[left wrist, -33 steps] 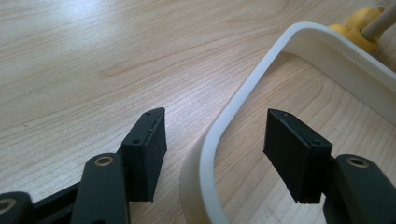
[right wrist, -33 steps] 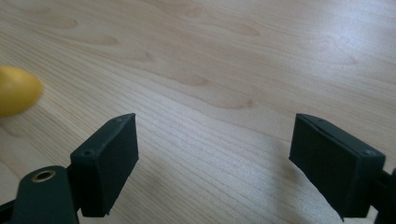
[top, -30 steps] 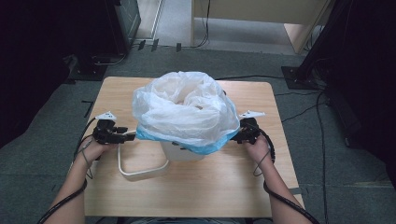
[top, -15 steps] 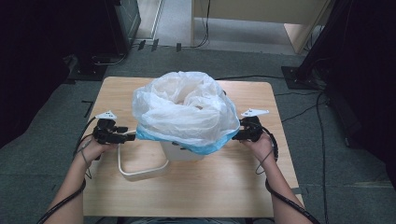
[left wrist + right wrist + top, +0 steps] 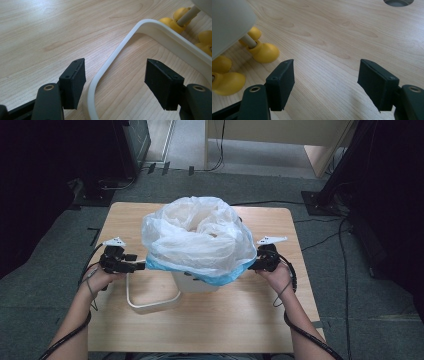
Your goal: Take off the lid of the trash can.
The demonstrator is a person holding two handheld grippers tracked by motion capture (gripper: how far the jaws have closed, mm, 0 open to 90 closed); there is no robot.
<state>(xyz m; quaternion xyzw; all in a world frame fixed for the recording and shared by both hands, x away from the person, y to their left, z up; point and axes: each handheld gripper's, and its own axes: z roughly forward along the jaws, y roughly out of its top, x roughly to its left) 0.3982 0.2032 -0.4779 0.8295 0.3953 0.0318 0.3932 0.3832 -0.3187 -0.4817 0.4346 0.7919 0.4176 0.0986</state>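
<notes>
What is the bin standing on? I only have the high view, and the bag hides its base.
Observer: The bin stands on yellow feet, seen in the right gripper view.
Operator: Is the left gripper holding anything?
Observer: No. The left gripper is open and its jaws have just been opening. The white ring curves through the gap, unpinched.
Operator: And the right?
Observer: The right gripper is open too, though its jaws have just been closing. Between them is bare table.
</notes>
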